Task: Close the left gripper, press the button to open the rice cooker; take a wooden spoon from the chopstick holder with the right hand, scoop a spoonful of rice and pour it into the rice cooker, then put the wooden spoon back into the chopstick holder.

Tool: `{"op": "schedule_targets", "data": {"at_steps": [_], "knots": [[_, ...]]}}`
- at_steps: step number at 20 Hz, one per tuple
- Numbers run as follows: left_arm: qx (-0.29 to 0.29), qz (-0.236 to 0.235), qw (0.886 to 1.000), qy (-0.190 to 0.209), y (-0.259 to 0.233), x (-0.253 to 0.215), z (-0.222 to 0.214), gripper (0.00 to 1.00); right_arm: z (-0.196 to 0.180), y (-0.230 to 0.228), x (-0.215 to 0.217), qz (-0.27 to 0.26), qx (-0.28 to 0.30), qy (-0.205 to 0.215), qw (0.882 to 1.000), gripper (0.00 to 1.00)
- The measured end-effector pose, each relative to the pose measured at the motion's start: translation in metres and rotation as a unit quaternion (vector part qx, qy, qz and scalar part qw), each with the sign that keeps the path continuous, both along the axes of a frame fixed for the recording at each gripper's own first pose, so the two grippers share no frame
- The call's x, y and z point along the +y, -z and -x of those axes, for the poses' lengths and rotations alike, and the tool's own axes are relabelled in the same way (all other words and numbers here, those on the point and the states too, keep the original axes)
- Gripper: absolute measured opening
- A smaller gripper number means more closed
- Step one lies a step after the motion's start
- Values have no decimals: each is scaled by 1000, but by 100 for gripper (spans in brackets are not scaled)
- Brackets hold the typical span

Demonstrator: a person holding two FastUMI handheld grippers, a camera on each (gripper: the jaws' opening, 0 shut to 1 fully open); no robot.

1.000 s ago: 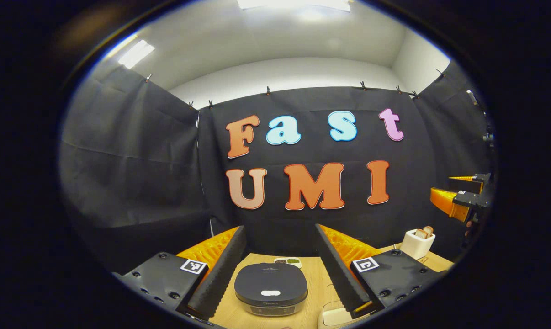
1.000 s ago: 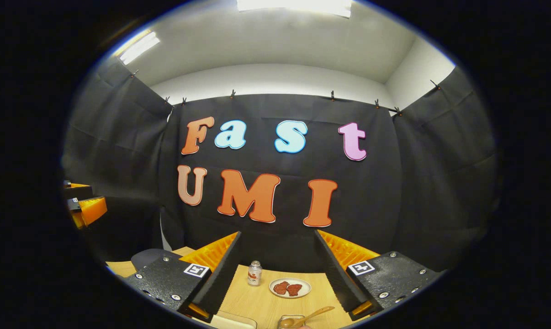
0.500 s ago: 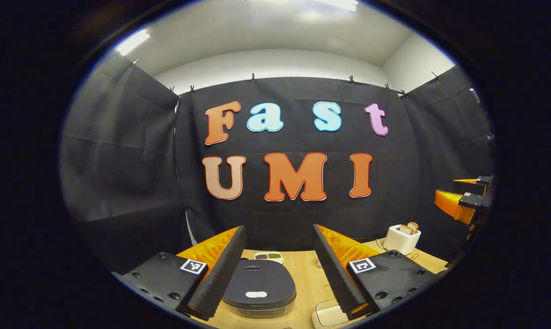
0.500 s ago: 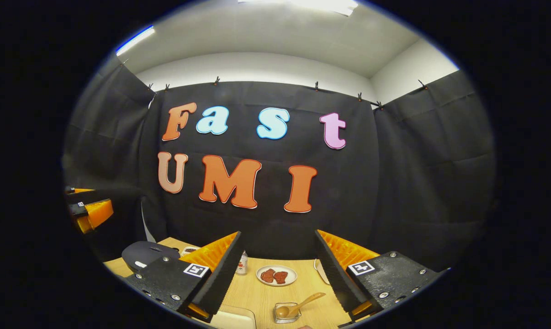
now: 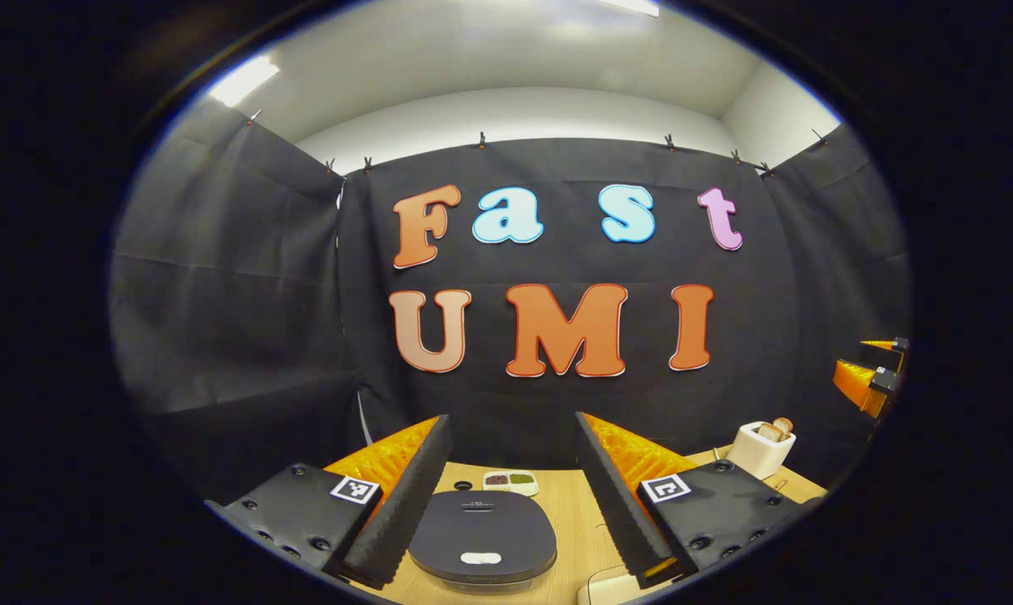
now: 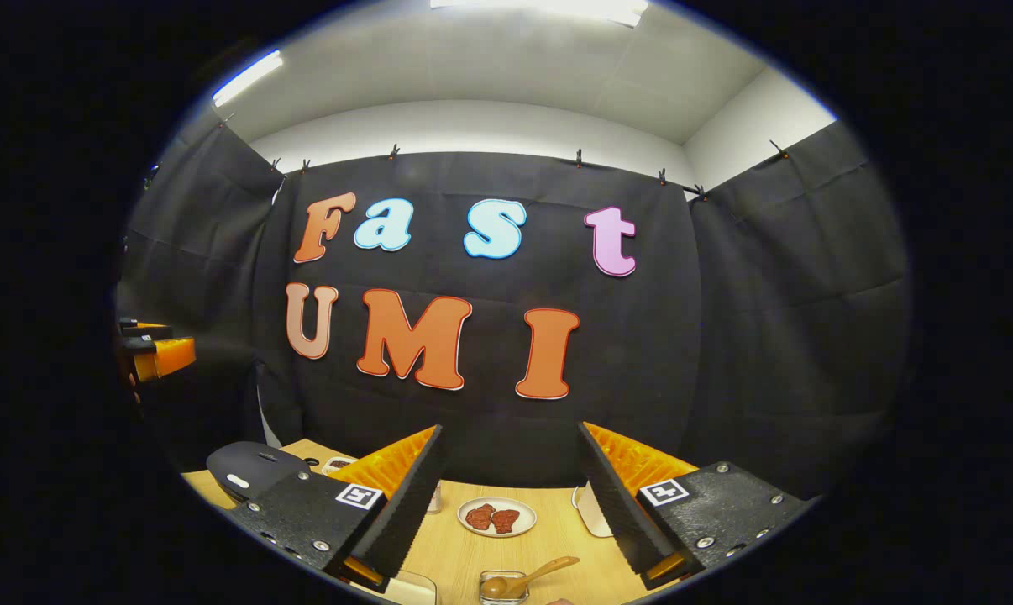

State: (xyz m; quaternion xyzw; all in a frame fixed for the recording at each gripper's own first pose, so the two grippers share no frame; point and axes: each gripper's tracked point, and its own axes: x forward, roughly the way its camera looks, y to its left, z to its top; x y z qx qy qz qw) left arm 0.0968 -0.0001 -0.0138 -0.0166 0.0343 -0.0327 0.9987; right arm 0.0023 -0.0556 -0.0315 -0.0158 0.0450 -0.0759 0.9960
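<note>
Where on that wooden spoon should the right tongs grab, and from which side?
Judging from the right gripper view, take the wooden spoon by its free handle end, coming from above and to its right: the bowl sits down in the small clear container while the handle slants up over its rim.

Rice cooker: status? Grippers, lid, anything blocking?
Left gripper open, above the table, not touching. Right gripper open, empty. Rice cooker lid shut, button unpressed. Wooden spoon in glass holder. Nothing blocking.

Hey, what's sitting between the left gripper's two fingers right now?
In the left gripper view, the closed rice cooker lies on the table between the open left gripper fingers, with a small two-part dish behind it.
</note>
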Motion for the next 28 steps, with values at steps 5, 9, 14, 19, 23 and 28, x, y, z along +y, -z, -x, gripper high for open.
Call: {"op": "schedule_targets", "data": {"at_steps": [5, 9, 14, 19, 23, 28], "knots": [[28, -16, 999, -27, 19, -4, -13, 45, -8, 29, -29, -9, 24, -6, 1000, 96], [98, 0, 994, -53, 51, 3, -25, 9, -12, 53, -42, -10, 47, -18, 999, 96], [242, 44, 969, -29, 116, 3, -38, 6, -8, 79, -56, -16, 72, 12, 997, 96], [434, 85, 897, -11, 207, 13, -36, 1, 1, 98, -48, -21, 96, 48, 994, 96], [532, 114, 839, 2, 265, 13, -23, 6, 17, 118, -47, -25, 125, 73, 989, 96], [576, 130, 807, 5, 301, 13, -20, 6, 28, 136, -49, -20, 151, 90, 984, 96]]}}
